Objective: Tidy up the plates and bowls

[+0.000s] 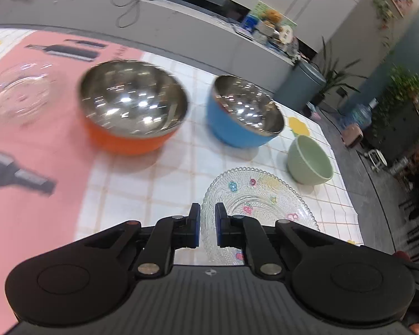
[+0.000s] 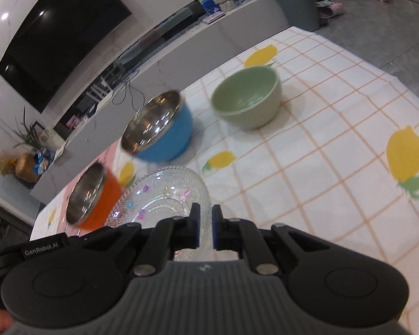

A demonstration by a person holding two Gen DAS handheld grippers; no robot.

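Observation:
A clear glass plate [image 1: 261, 195] with coloured flowers lies on the tablecloth; my left gripper [image 1: 207, 224] hovers over its near left rim with the jaws nearly closed and nothing between them. The same plate [image 2: 164, 192] lies just ahead of my right gripper [image 2: 206, 227], whose jaws stand a narrow gap apart and empty at its right rim. An orange steel-lined bowl [image 1: 131, 109] [image 2: 90, 195], a blue steel-lined bowl [image 1: 244, 111] [image 2: 159, 128] and a green bowl [image 1: 310, 159] [image 2: 247, 96] stand upright behind it.
A clear glass bowl [image 1: 18, 95] sits at the far left on a pink mat [image 1: 42, 167]. The table edge [image 1: 349, 189] runs close behind the green bowl. A grey counter [image 1: 181, 36] lies beyond the table.

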